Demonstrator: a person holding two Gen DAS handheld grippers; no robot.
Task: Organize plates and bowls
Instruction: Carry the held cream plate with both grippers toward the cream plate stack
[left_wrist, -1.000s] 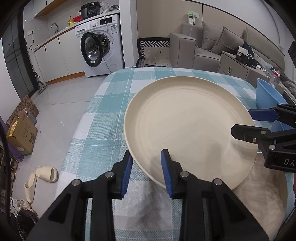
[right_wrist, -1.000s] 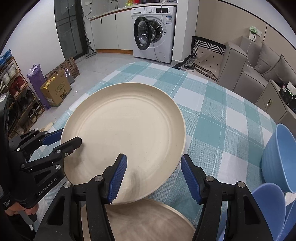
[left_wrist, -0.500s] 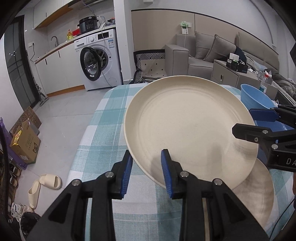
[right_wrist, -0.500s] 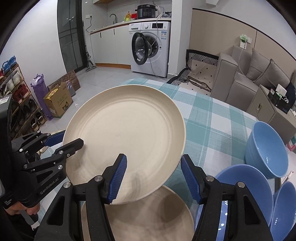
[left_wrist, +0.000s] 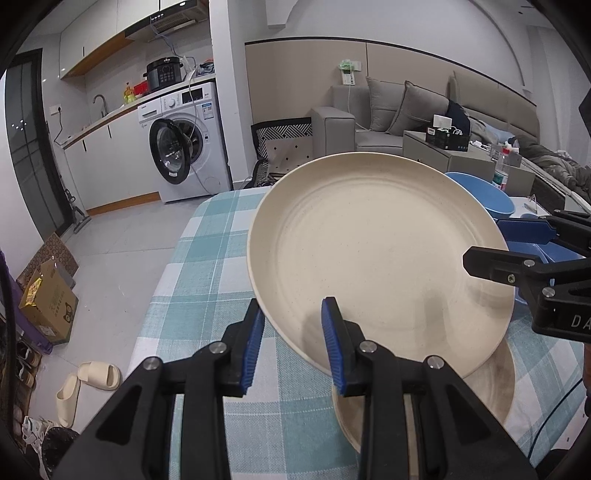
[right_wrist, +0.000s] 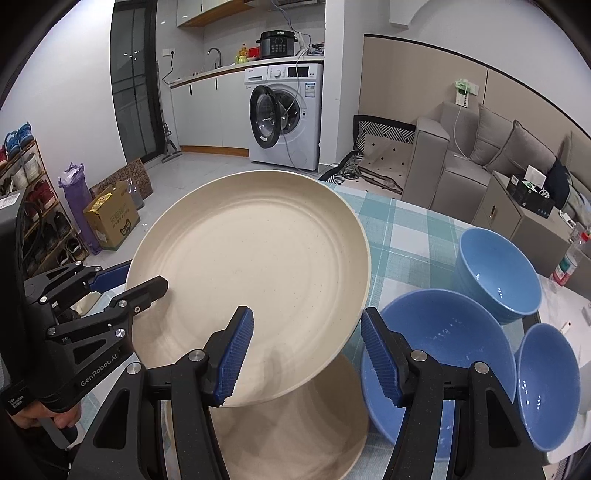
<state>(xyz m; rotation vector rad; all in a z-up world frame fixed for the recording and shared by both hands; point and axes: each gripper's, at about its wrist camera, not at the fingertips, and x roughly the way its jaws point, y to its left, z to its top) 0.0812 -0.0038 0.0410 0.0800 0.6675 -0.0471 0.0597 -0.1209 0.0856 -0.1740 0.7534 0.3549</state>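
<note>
**Cream plate held aloft over its twin**

The left hand-held gripper (left_wrist: 292, 341) had its blue pads clamped on the near rim of the cream plate (left_wrist: 373, 254), which hung tilted above the checked tabletop (left_wrist: 207, 266), centre frame. The right hand-held gripper (right_wrist: 307, 352) sat wide apart, straddling the plate's edge, gripping nothing. A second cream plate (right_wrist: 295, 435) lay beneath. Three blue bowls (right_wrist: 443, 354) sat lower right.
</note>
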